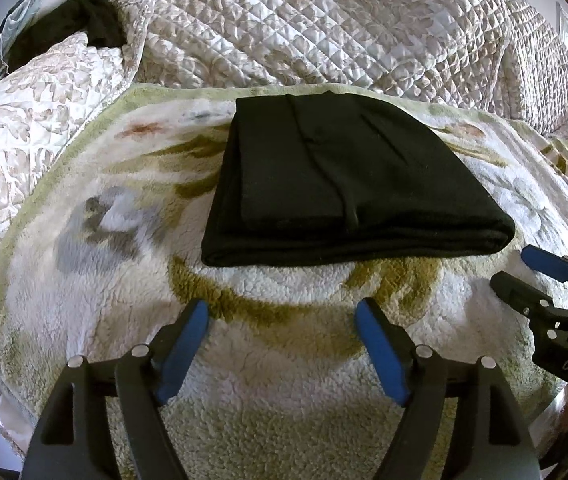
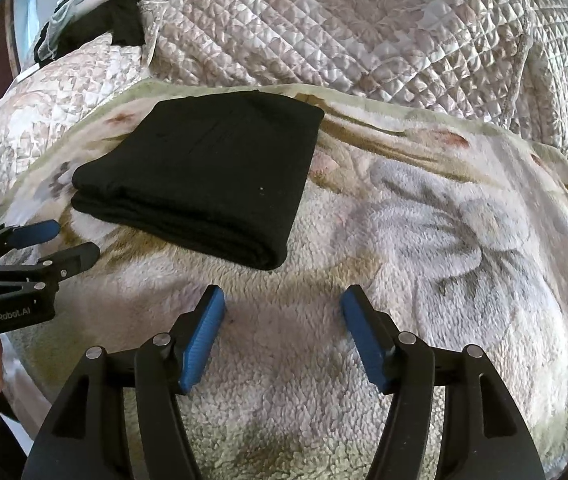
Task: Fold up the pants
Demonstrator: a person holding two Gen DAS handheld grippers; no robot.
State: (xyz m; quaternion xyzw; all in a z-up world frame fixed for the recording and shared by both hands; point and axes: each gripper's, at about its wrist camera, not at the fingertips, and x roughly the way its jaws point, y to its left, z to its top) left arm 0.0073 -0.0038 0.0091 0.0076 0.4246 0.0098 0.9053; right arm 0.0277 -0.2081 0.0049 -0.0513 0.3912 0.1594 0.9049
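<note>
Black pants (image 1: 347,184) lie folded into a thick, squarish stack on a fleece blanket (image 1: 284,400) spread over a bed, with both tools drawn back and empty. The left tool (image 1: 282,320) hovers just short of the stack's near edge, its blue-padded fingers spread wide over bare fleece. The right tool (image 2: 282,308) hangs near the stack's right corner, equally wide and holding nothing.

The pants look like a soft, matte knit: limp, light and likely to sag or slip apart if lifted by a single layer. The layered folds along the near edge, where several thicknesses meet, appear to offer the surest hold; pinching through all layers at two corners would probably keep the stack square. Faint lengthwise creases run across the top face.

By this look the folding seems finished or nearly so.

The blanket is plush and nubbly, cream with faded olive, grey and rust floral shapes and a pale green border; its pile should grip the cloth rather than let it slide. Behind it lies a shiny quilted bedspread (image 1: 323,20) stitched in small diamonds, and dark clothing (image 1: 84,20) is heaped at the far left.
</note>
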